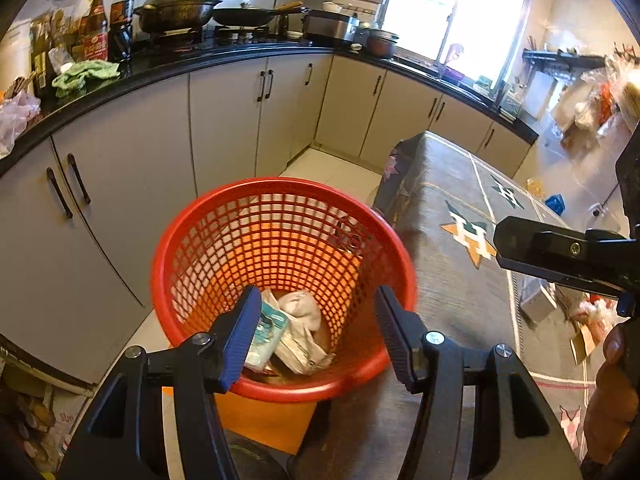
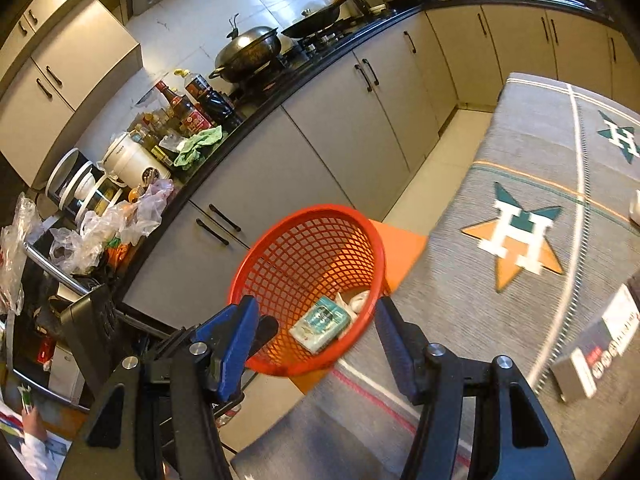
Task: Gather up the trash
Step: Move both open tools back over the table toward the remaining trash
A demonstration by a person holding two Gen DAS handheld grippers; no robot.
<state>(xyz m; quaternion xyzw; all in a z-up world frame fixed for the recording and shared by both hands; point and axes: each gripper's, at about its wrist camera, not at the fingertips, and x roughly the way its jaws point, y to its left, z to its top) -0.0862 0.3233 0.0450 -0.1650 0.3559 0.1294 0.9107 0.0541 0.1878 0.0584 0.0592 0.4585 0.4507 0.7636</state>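
Both the left claw (image 1: 316, 336) and the right claw (image 2: 316, 332) hang spread and empty above the red mesh basket (image 1: 200, 256). A teal tissue pack (image 2: 322, 322) and crumpled white paper (image 1: 300, 312) lie at its bottom, beside the cloth-covered surface (image 2: 520, 152).

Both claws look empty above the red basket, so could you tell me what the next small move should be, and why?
Probably swing the right claw toward the small box on the cloth-covered table. The red basket already holds a teal packet and crumpled paper, both claws stand open with nothing between the pads, and the box looks like the nearest loose item left.
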